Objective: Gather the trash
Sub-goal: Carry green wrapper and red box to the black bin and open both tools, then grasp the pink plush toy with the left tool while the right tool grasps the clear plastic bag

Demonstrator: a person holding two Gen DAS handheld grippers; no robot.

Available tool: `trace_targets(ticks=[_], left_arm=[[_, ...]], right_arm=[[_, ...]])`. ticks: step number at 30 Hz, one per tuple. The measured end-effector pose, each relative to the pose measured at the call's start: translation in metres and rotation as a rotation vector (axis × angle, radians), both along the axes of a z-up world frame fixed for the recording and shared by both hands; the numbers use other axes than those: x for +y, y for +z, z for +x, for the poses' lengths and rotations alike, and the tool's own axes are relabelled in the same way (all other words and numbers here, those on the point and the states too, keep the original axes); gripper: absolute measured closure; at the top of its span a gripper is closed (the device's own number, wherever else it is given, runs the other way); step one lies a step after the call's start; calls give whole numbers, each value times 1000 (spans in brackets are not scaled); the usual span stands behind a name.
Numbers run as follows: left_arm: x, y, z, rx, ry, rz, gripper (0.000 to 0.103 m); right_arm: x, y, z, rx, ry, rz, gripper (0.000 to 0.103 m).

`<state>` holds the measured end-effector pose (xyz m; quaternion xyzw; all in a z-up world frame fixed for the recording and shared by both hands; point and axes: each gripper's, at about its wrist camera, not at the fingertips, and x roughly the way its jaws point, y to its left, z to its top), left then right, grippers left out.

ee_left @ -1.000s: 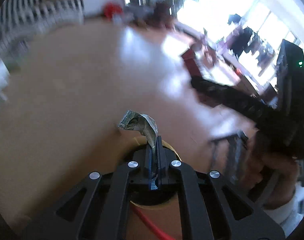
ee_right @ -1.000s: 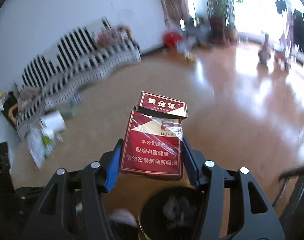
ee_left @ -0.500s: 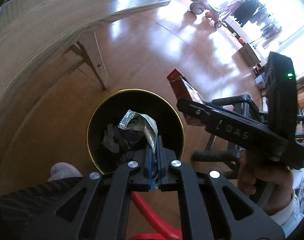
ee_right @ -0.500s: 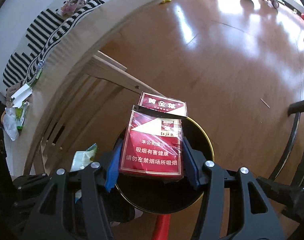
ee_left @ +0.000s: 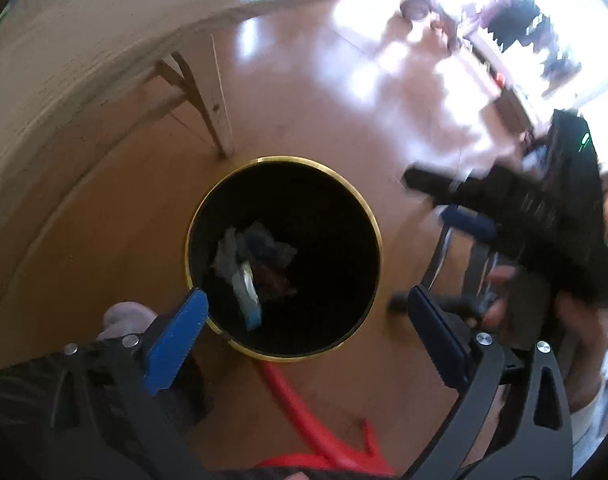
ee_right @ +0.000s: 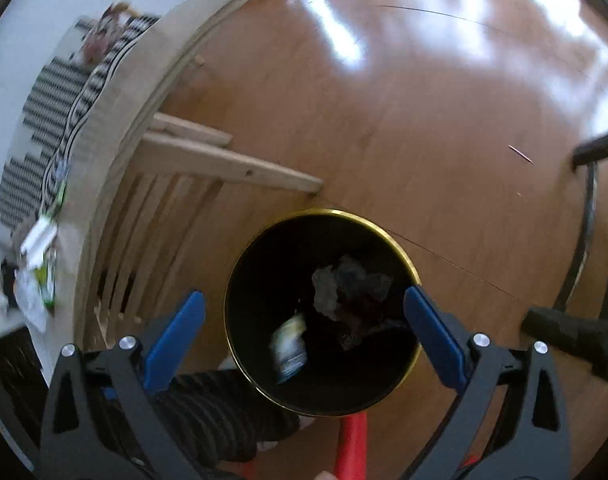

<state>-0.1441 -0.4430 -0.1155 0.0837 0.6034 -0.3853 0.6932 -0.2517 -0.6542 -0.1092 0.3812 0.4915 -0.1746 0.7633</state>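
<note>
Both the left tongs (ee_left: 304, 320) and the right tongs (ee_right: 304, 320) gape wide and empty above the round black gold-rimmed waste bin (ee_left: 377, 240) on the glossy wooden floor (ee_right: 423, 120), where a pale crumpled wrapper (ee_right: 290, 344) and dark crushed litter (ee_right: 351, 292) lie inside.

bin (ee_left: 377, 240) contents: dark, blurred, unidentifiable | right gripper (ee_left: 463, 204): motion-blurred | red object (ee_right: 351, 444): cut off by bottom edge
</note>
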Motion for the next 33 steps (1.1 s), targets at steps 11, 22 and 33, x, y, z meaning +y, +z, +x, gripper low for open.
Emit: trace_targets(ticks=[11,22,33], left_arm=[[142,122,52,-349,439,-163,6],[390,126,89,-403,973,-23,6],[405,76,173,-376,830,50,6]], right_arm=[[63,67,44,-115,199,-385,6],[259,152,174,-429,643,-423,6],[425,136,294,-428,929,-354,7]])
